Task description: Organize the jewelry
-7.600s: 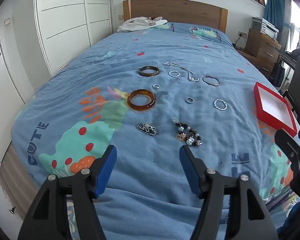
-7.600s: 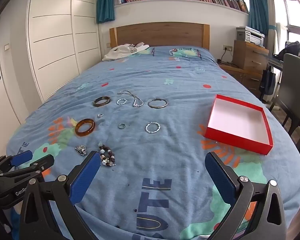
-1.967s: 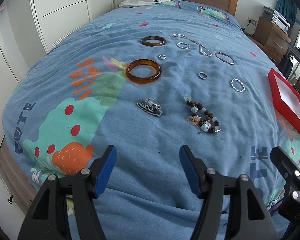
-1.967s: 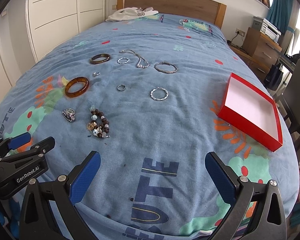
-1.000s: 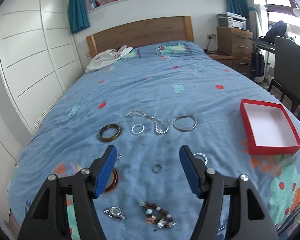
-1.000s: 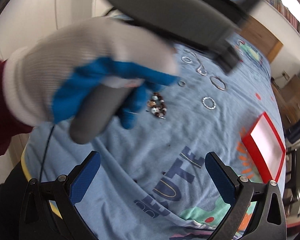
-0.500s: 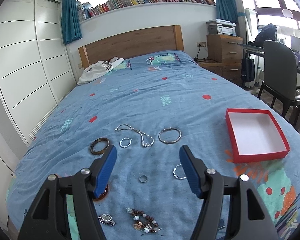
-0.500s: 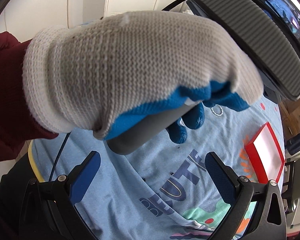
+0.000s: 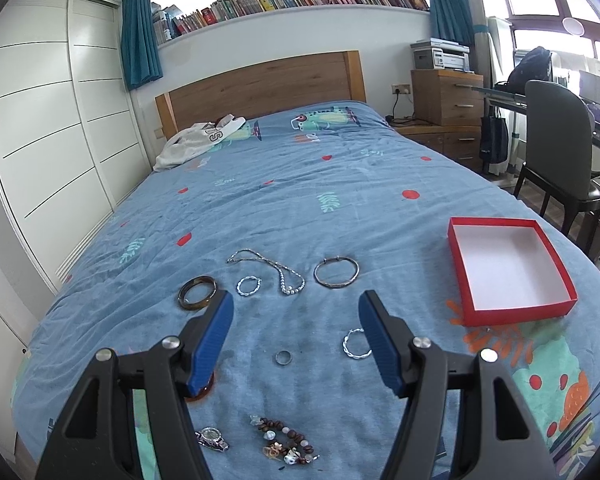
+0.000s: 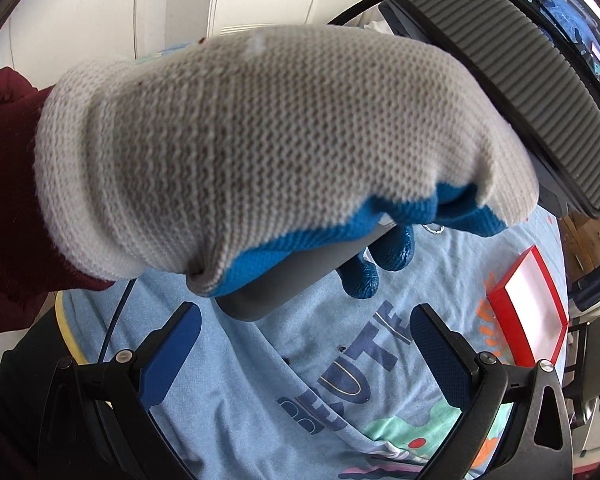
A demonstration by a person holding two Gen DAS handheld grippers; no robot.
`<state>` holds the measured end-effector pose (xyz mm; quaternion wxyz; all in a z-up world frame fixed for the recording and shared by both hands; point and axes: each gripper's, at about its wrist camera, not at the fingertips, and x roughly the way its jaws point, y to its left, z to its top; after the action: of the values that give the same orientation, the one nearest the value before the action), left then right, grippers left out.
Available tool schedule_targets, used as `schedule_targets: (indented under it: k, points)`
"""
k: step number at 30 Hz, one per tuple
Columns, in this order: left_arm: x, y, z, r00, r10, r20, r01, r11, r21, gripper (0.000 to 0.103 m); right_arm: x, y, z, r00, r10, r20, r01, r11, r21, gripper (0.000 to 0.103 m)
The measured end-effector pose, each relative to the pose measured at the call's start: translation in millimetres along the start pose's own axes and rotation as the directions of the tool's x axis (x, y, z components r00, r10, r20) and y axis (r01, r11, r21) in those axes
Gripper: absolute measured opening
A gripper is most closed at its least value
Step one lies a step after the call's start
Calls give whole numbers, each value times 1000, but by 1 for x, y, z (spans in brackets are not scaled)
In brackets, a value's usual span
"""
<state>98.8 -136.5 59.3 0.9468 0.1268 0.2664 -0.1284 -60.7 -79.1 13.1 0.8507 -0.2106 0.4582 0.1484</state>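
- The left gripper (image 9: 294,322) is held wide apart above the bed cover (image 9: 300,184); nothing is gripped or touched.
- Between its fingers a small ring (image 9: 283,357) is seen; a twisted silver bangle (image 9: 355,345) lies at the right finger.
- The red box (image 9: 508,268) is found well to the right, away from the jewelry.
- The right gripper (image 10: 304,350) is spread wide and empty; a gloved hand (image 10: 260,148) around a grey handle (image 10: 296,276) fills its view.
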Motion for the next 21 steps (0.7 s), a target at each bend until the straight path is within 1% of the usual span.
schedule_targets:
  k: [7,13,18,21]
  points:
    - [1,3,-3,1000,12,-10,-12,1000,-12,63,1,-2,0,1000,0,0,0,1000,1,102]
    - [3,13,-7,999,29,-20,-29,999,-24,63,0,-2,0,1000,0,0,0,1000,0,102]
    - [2,29,-15,998,56,-42,-58,997,-45,63,1,-4,-1,1000,0,4,0,1000,6,102]
    - [-2,46,-25,994,83,-69,-88,993,-73,63,2,-11,-3,1000,0,12,0,1000,26,102]
